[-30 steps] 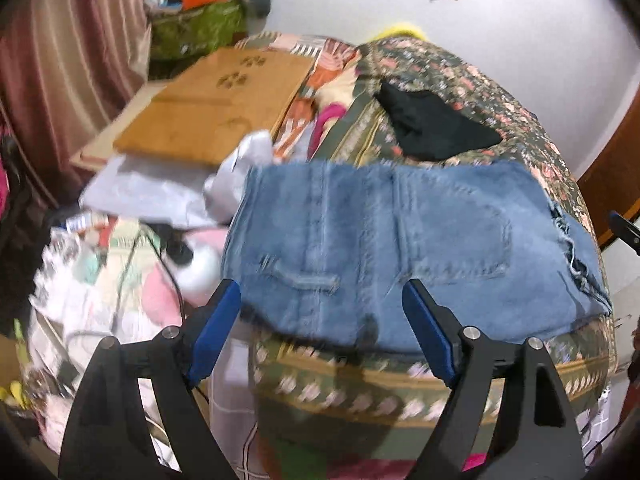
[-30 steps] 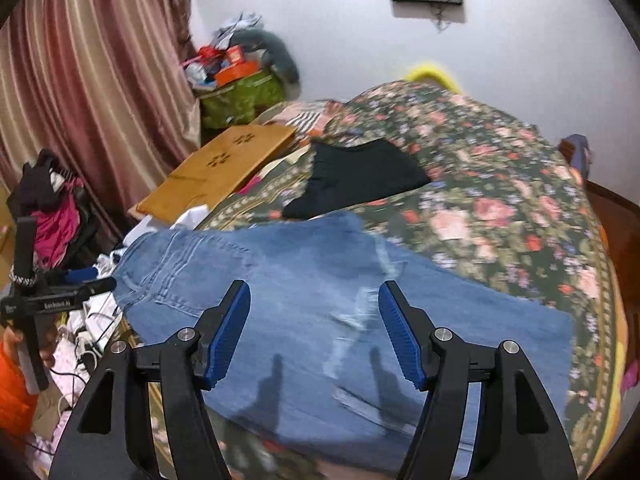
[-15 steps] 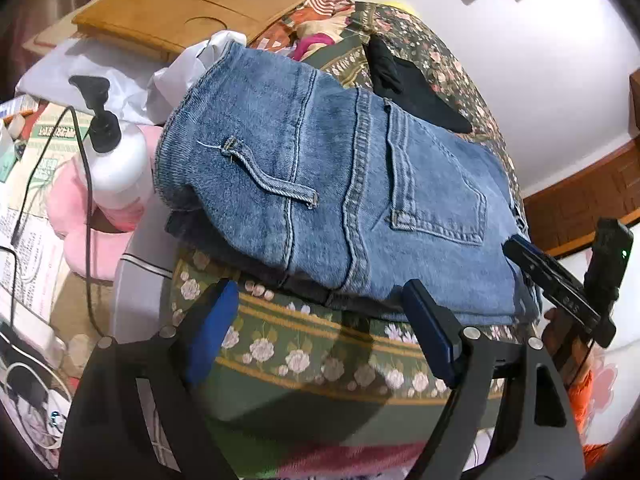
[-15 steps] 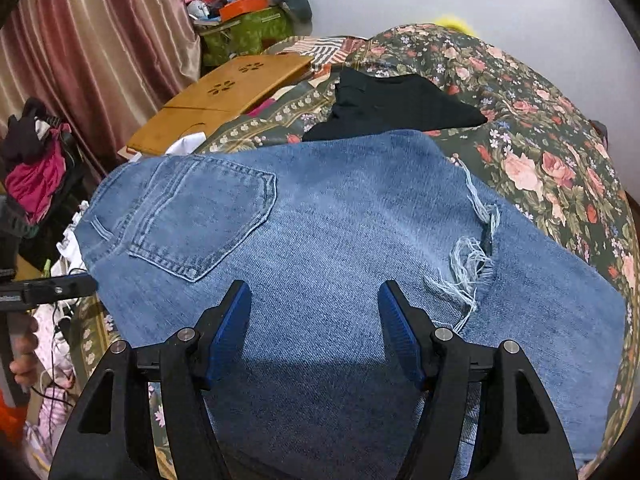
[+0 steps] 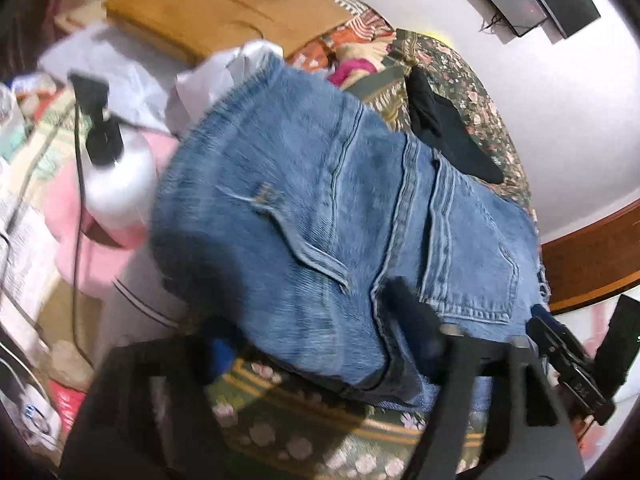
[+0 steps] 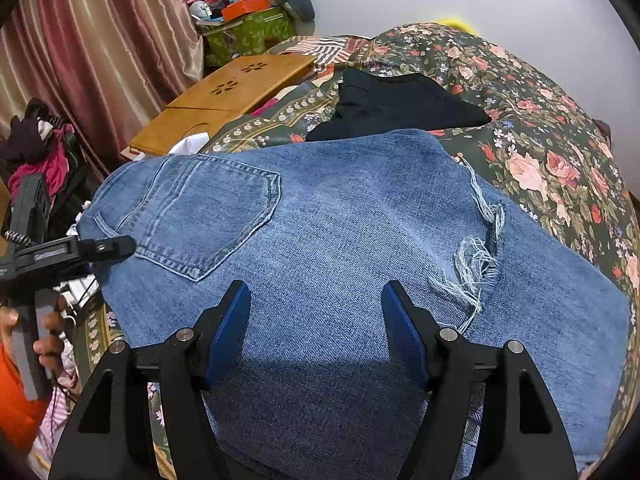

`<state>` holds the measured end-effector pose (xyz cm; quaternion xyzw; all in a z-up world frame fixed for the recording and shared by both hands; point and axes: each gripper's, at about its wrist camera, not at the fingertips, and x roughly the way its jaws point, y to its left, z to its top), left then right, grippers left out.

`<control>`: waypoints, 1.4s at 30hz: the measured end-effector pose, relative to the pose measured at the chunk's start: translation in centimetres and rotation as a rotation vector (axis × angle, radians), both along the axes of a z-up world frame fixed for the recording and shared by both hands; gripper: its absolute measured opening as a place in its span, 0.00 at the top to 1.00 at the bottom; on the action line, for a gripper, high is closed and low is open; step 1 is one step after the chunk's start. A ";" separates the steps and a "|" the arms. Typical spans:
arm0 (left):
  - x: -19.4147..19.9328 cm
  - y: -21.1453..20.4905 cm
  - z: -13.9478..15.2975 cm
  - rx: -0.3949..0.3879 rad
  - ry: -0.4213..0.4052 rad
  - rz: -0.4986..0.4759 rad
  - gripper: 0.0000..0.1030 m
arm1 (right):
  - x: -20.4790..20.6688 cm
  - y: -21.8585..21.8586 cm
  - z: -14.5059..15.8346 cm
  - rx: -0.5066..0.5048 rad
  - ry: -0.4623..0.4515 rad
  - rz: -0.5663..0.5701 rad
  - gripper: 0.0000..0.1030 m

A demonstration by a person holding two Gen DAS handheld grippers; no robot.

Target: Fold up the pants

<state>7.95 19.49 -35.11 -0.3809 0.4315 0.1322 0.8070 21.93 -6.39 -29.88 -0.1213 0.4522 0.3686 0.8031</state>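
Two tools flank the jeans (image 6: 340,232) lengthwise on the bed (image 6: 560,140): left tool (image 5: 320,344) closing around the waistband edge, right tool (image 6: 316,332) parted, opening above the leg

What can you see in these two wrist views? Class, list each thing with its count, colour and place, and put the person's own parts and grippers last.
jeans: one pair, blue denim, lying on the bed, back pocket up, frayed rip on one leg.
bedspread: one, dark green with pink roses, under the jeans.
black garment: one, on the bedspread beyond the jeans.
wooden lap tray: one, tan, at the bed's far left.
pump bottle: one, white with black pump, beside the bed.
curtain: one, maroon striped, left wall.
green box: one, far corner, clutter on top.
hand: one, on the left gripper's handle.
left gripper: black with blue pads, jaws closing at the jeans' waist edge.
right gripper: black with blue pads, jaws opening over the jeans.
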 end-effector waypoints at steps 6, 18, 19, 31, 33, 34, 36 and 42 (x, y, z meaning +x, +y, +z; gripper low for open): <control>0.8 -2.1 3.6 0.244 0.013 -0.010 0.75 | 0.2 -0.3 0.1 0.016 0.010 -0.004 0.36; 2.3 -7.5 15.4 0.540 -0.187 -0.114 0.79 | 0.6 -9.4 4.6 0.155 -0.055 -0.176 0.36; 2.6 -8.4 16.8 0.559 -0.216 -0.122 0.79 | 0.8 -10.8 4.9 0.156 -0.063 -0.206 0.36; 7.9 -21.0 25.3 0.647 -0.419 -0.312 0.80 | 2.1 -27.4 2.3 0.129 -0.039 -0.545 0.36; 8.8 -23.3 25.8 0.654 -0.436 -0.346 0.81 | 2.1 -28.7 1.0 0.117 -0.014 -0.574 0.36; 9.3 -24.4 26.0 0.653 -0.445 -0.366 0.81 | 2.0 -29.1 0.4 0.110 -0.005 -0.582 0.36; 10.1 -26.3 26.2 0.651 -0.455 -0.398 0.81 | 2.2 -29.7 -1.4 0.108 0.041 -0.585 0.36; 13.2 -33.1 25.1 0.633 -0.455 -0.556 0.81 | 2.7 -29.7 -3.5 0.174 0.105 -0.576 0.36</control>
